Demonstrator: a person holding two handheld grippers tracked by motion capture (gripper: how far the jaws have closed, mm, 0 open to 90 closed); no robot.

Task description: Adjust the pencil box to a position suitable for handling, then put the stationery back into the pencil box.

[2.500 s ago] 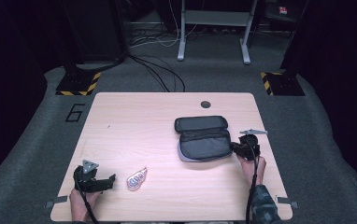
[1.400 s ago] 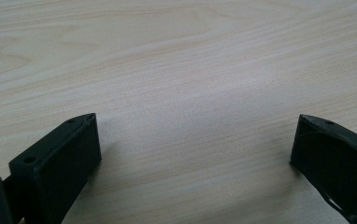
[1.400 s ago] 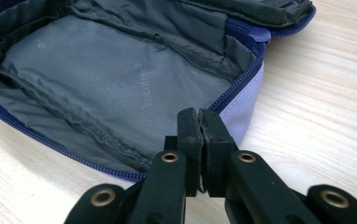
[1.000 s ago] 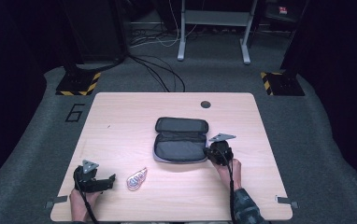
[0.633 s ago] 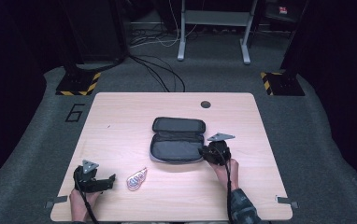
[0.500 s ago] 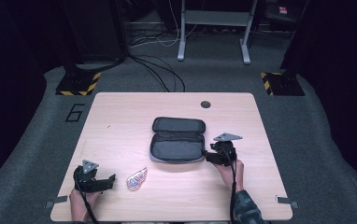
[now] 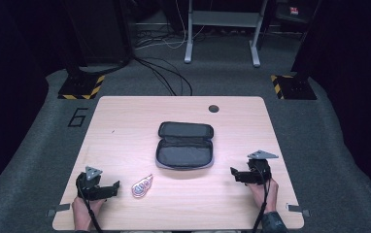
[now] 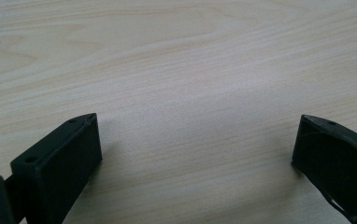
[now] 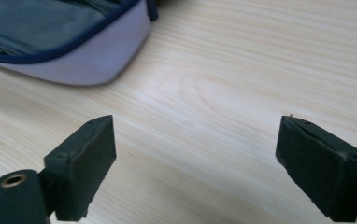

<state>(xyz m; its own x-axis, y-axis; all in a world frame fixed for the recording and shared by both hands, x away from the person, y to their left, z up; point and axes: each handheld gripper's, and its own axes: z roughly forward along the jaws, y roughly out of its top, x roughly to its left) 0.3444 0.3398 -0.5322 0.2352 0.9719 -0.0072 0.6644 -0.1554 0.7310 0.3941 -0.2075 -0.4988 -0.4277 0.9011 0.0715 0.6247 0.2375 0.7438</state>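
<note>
we see the open dark fabric zip case with pale lining (image 7: pixel 185 150) mid-table, its long axis left to right. our right gripper (image 7: pixel 237 174), jaws just released and empty, sits nearer; left gripper (image 7: pixel 113 188) spread wide.

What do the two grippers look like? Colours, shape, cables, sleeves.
Both are black handheld units. The left gripper and the right gripper each carry a grey three-cornered plate on top and trail a black cable back along the forearm. Up close, the jaws are blocky matte-black pads with small holes in the upper face. A dark sleeve covers the right forearm; no sleeve is visible on the left.
</note>
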